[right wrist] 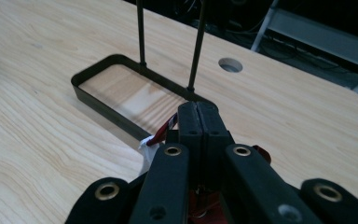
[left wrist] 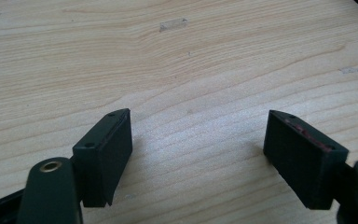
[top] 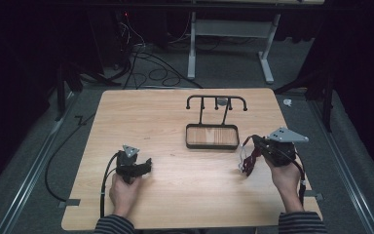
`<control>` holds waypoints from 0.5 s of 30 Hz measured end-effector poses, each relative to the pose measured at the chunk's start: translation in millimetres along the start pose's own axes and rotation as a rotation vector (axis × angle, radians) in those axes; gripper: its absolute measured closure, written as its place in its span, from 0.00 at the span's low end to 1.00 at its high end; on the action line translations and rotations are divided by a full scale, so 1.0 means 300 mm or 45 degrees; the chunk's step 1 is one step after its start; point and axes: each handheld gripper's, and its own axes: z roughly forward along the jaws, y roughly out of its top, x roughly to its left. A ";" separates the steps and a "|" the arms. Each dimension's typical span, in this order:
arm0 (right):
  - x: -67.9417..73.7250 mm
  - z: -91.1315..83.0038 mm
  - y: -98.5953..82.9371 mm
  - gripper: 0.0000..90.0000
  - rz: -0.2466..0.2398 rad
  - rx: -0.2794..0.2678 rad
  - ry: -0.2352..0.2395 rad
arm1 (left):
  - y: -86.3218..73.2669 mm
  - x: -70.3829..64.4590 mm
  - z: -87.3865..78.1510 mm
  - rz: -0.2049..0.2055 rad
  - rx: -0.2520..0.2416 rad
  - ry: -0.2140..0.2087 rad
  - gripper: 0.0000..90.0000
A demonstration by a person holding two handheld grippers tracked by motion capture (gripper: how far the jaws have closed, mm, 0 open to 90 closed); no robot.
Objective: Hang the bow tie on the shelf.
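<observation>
1. At a pale wooden counter [top: 175, 195], the right gripper [top: 247, 163] holds a small red and white strappy item [top: 246, 161] just beside the near right corner of a black metal hanging rack with a shallow wood-floored tray base [top: 212, 136]. In the right gripper view its jaws stand pressed together, with red strands and a white tag of the item [right wrist: 153, 140] poking out beside and below them.

2. The left gripper [top: 148, 165] rests low over bare counter, well apart from the rack. In the left gripper view its jaws stand wide with nothing between them, over plain wood grain [left wrist: 191, 70].

3. Progress, as a judgement: the item is picked up and carried near the rack, but it is not yet on any of the hooks along the rack's top bar [top: 216, 100]. The lift to a hook and the release appear to be left.

4. Hard to make out: what the red and white item actually is, since it is small, tangled and partly covered by the gripper. A small grey thing [top: 221, 102] sits at the top bar; whether it hangs from a hook cannot be told.

5. Cut off: in the right gripper view the rack's 2 uprights [right wrist: 141, 32] run out of the top edge, so the hooks lie beyond it.
</observation>
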 end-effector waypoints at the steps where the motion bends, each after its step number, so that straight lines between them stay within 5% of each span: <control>1: 0.004 -0.001 0.006 1.00 0.001 -0.004 0.000 | 0.000 0.000 0.000 0.000 0.000 0.000 0.27; 15: 0.031 -0.006 0.061 1.00 -0.016 -0.070 0.018 | 0.000 0.000 0.000 0.000 0.000 0.000 0.27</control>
